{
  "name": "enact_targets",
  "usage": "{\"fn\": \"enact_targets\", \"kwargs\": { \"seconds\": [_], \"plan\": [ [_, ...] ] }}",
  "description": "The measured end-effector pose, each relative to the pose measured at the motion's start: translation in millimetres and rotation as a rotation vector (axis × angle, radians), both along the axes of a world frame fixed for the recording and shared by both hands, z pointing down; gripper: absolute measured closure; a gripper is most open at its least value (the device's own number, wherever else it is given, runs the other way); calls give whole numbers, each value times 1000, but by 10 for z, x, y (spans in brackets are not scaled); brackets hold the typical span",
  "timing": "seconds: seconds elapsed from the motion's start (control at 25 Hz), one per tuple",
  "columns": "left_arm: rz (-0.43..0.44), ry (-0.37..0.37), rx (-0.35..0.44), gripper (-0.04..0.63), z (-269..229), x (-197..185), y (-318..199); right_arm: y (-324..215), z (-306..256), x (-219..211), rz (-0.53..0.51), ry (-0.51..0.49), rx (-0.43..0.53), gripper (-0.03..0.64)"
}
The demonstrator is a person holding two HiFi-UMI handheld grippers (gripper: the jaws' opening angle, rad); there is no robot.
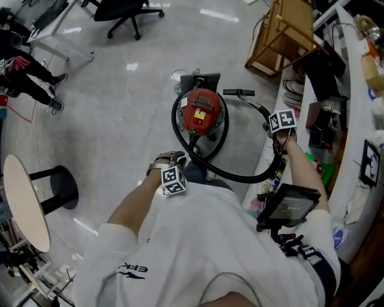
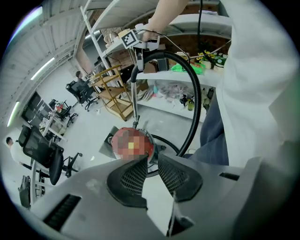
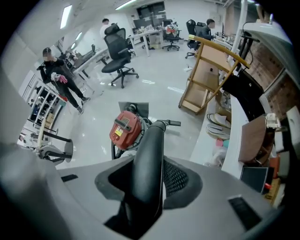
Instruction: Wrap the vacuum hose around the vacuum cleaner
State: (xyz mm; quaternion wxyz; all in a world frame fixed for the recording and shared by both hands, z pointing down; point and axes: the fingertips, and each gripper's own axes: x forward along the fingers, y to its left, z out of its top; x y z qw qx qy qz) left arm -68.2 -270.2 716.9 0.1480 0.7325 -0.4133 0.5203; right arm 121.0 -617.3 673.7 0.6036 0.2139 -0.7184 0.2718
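Note:
A red vacuum cleaner (image 1: 203,113) stands on the floor in front of me. Its black hose (image 1: 240,177) loops round the base, sweeps right and rises to my right gripper (image 1: 281,137). In the right gripper view that gripper (image 3: 149,174) is shut on the thick black end of the hose (image 3: 152,140) and points down at the vacuum cleaner (image 3: 124,128). My left gripper (image 1: 175,160) hovers just short of the vacuum cleaner. Its jaws (image 2: 152,161) stand apart with nothing between them. The left gripper view also shows the hose (image 2: 194,93) arching up to the right gripper (image 2: 143,47).
A wooden rack (image 1: 282,36) stands at the back right. A cluttered white shelf unit (image 1: 354,120) runs along the right side. A round table (image 1: 24,204) and a black stool (image 1: 57,189) are on the left. An office chair (image 1: 123,12) and a person (image 1: 30,78) are farther off.

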Motion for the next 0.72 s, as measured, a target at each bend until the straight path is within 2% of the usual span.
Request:
{"fn": "enact_targets", "kwargs": {
  "seconds": [0.2,0.4,0.72],
  "plan": [
    [-4,16,15,525,-3,-254,-325,-244,7,-236,-58,35,18,454],
    [-28,23,17,525,-8,-523,-424,-471,2,-524,-116,60,46,454],
    [-154,29,-10,525,-10,-767,-472,-957,67,-1048,-353,71,125,456]
  ]
}}
